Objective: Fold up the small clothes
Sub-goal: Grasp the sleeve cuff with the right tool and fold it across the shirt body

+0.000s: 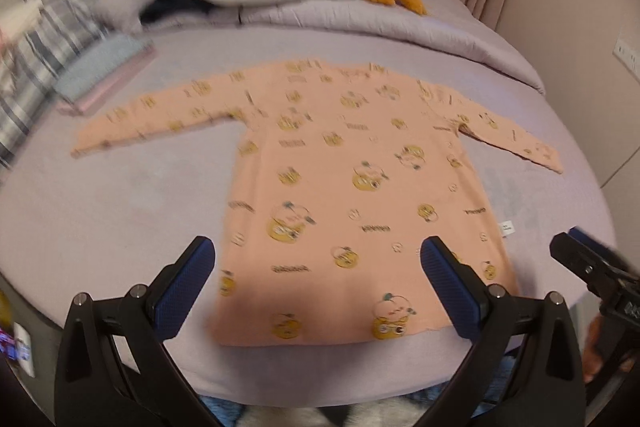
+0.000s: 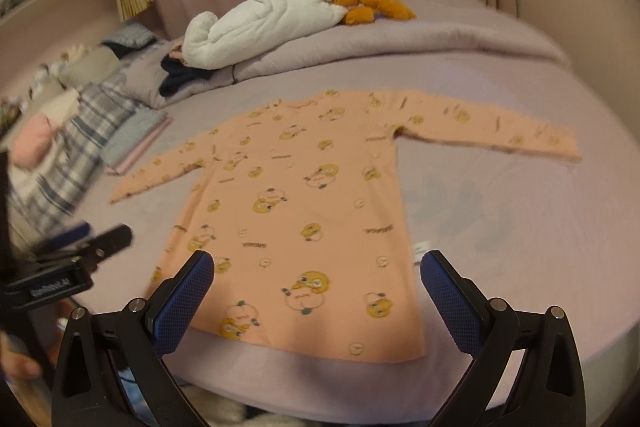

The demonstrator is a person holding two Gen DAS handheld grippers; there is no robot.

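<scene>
Best to take a sleeve cuff first and carry it flat across the chest, keeping the cloth from bunching. Left gripper (image 1: 316,285) and right gripper (image 2: 316,285) both hover spread wide, holding nothing, over the hem. The peach printed shirt (image 1: 340,187) lies flat, sleeves outstretched, at the bed's (image 1: 120,211) near edge.
</scene>
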